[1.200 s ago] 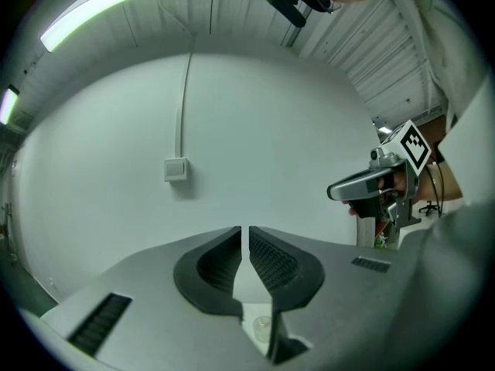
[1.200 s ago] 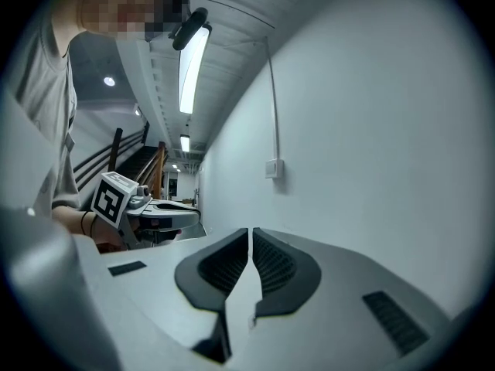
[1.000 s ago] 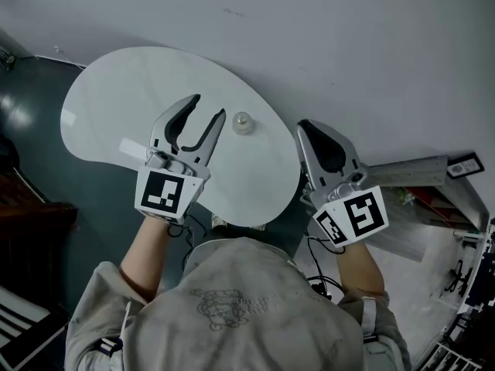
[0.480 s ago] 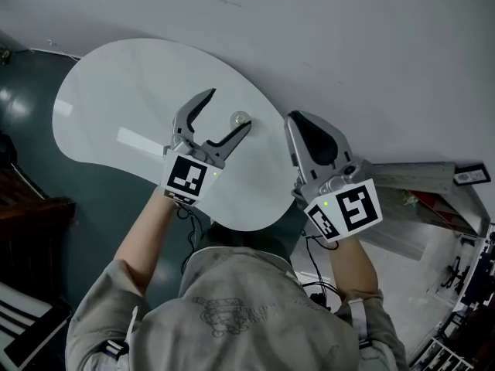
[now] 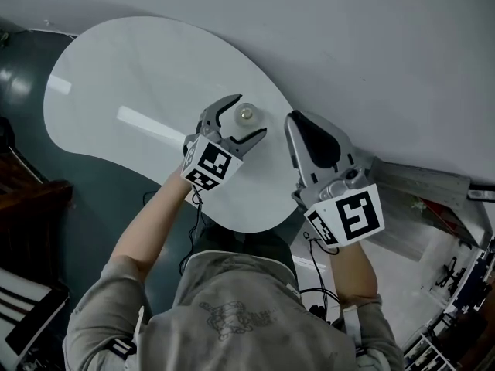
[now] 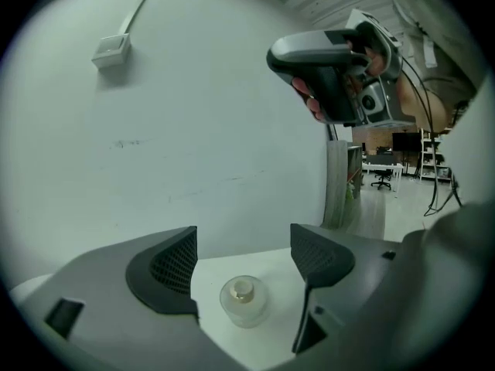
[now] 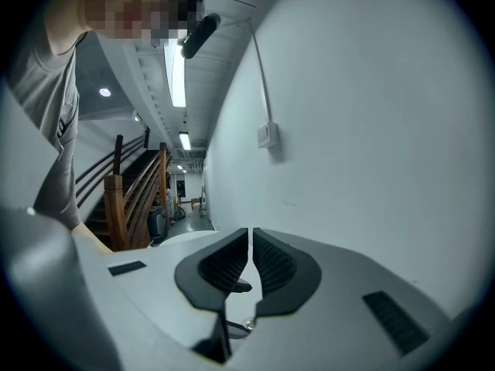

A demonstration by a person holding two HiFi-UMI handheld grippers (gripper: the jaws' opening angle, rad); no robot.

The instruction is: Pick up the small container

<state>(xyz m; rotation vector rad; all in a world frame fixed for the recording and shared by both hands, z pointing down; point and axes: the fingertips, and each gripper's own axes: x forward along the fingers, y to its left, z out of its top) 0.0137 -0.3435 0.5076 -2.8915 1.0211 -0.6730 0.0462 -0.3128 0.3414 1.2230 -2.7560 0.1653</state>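
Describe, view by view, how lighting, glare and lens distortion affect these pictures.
Head view: dim, bluish light, a glare streak on the white table. Left gripper view: fisheye with dark corners; the small container looks sharp. Right gripper view: fisheye curves the wall; the ceiling light glares.

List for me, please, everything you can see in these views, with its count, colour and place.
small container: one, clear with a pale cap, upright on the table, between the left tongs' jaws, untouched
table: one, white, rounded, against the wall
wall: one, white, behind the table
wall box: one, white, with a cable, high on the wall
staircase: one, brown wood, far beyond the table
floor: dark, around the table
person's top: one, grey, bottom of the head view
left tongs: one, grey, jaws just opened wide, either side of the container
right tongs: one, grey, shut and empty, right of the left tongs, near the wall
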